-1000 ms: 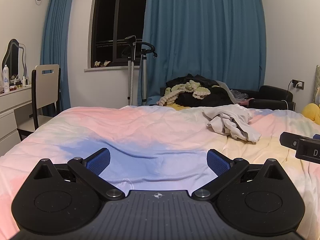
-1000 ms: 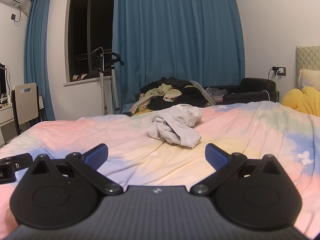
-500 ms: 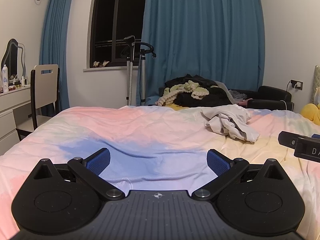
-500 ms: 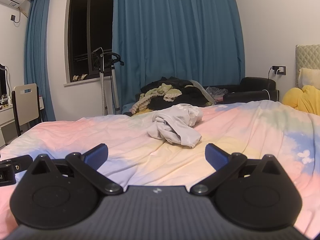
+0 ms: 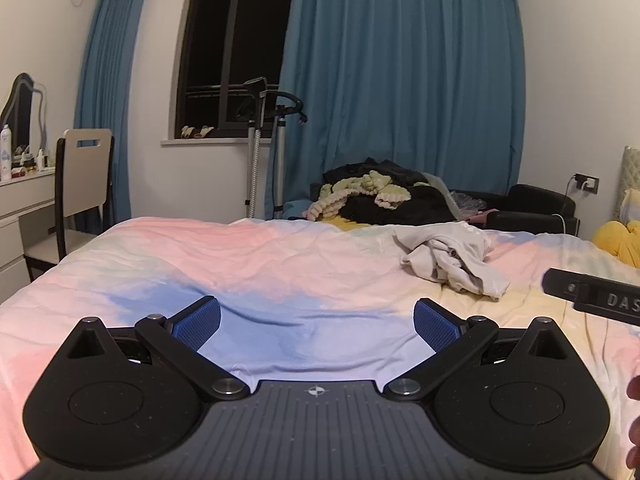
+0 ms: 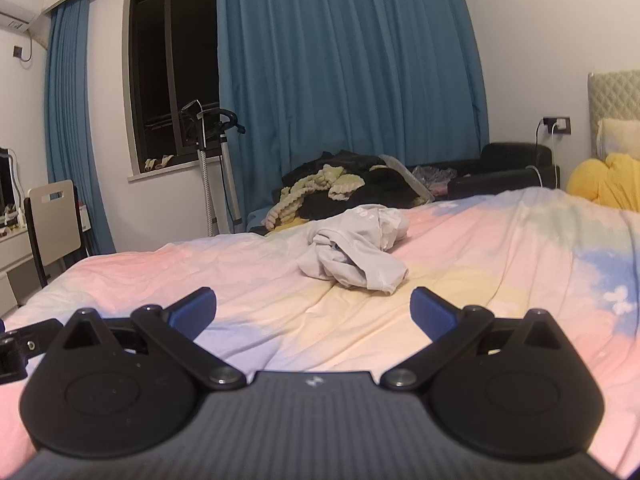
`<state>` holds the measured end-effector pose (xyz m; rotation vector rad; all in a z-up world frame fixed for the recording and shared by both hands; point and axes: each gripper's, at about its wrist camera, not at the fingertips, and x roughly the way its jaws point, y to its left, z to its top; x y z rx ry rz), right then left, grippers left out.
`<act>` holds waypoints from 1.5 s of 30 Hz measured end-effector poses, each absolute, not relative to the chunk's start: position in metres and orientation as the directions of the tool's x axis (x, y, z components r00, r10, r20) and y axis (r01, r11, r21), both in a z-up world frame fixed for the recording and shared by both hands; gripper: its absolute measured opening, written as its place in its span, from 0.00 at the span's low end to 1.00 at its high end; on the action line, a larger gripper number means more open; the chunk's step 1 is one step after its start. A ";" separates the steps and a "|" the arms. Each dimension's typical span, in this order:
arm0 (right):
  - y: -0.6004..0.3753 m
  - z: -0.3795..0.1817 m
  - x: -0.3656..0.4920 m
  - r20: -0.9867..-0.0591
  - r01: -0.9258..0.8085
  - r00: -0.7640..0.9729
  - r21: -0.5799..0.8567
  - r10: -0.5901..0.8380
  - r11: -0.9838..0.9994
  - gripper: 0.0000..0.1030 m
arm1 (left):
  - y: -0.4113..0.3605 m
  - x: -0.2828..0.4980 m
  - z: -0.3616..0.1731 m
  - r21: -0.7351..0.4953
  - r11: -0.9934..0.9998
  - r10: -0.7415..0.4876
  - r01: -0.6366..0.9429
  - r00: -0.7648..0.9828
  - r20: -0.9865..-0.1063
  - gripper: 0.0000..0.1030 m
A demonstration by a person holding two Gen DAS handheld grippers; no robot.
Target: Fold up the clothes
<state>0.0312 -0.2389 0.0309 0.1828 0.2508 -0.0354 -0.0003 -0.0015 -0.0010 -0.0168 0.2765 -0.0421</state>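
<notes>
Writing: white raised letters "DAS" on the black body of the right tool where it enters the left wrist view at the right edge; the word is cut off by the frame.
Marks: a small crosshair emblem on the ribbed housing of the left tool (image 5: pixel 316 320); a small pale emblem on the right tool (image 6: pixel 313 308), too small to read.
Left tool: jaws wide apart, blue pads empty, hovering over the blue patch of the bed (image 5: pixel 260 264).
Right tool: jaws wide apart, nothing between them, over the yellow and pink part of the bed.
Garment: a crumpled pale grey garment (image 6: pixel 356 248) lies in a heap on the bed, far from both tools, ahead of the right tool and to the far right of the left one; its kind cannot be told from the heap.
Bottle: a white spray bottle (image 5: pixel 5 154) on the worktop (image 5: pixel 24 196) at far left; its blue label is unreadable.
Clothes pile: dark and pale green clothes (image 5: pixel 372 196) beyond the far edge of the bed, partly hidden by it.
Cut off: a yellow cushion (image 6: pixel 608 180) at far right, a chair (image 5: pixel 86 176) at left, and a sliver of a hand (image 5: pixel 634 424) at the right edge of the left wrist view.
Window: a dark window (image 6: pixel 172 80) between blue curtains (image 6: pixel 344 64).
</notes>
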 end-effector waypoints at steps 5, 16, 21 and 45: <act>-0.245 0.036 0.058 -0.250 0.036 0.968 0.165 0.007 0.986 1.00 | -0.010 0.016 0.004 0.020 0.997 -0.072 0.080 0.958 -0.278 1.00; -0.296 0.025 0.175 -0.267 0.081 0.962 0.084 -0.056 0.993 1.00 | -0.018 0.071 -0.007 0.043 0.991 -0.107 0.127 0.943 -0.316 1.00; -0.328 -0.009 0.236 -0.350 0.090 0.934 0.048 -0.067 0.995 0.99 | -0.005 0.092 -0.028 -0.074 0.990 -0.140 0.121 0.919 -0.369 1.00; -0.310 0.019 0.226 -0.218 0.119 0.971 0.069 -0.101 0.990 0.09 | 0.020 0.125 -0.066 -0.171 0.976 -0.191 0.136 0.909 -0.370 1.00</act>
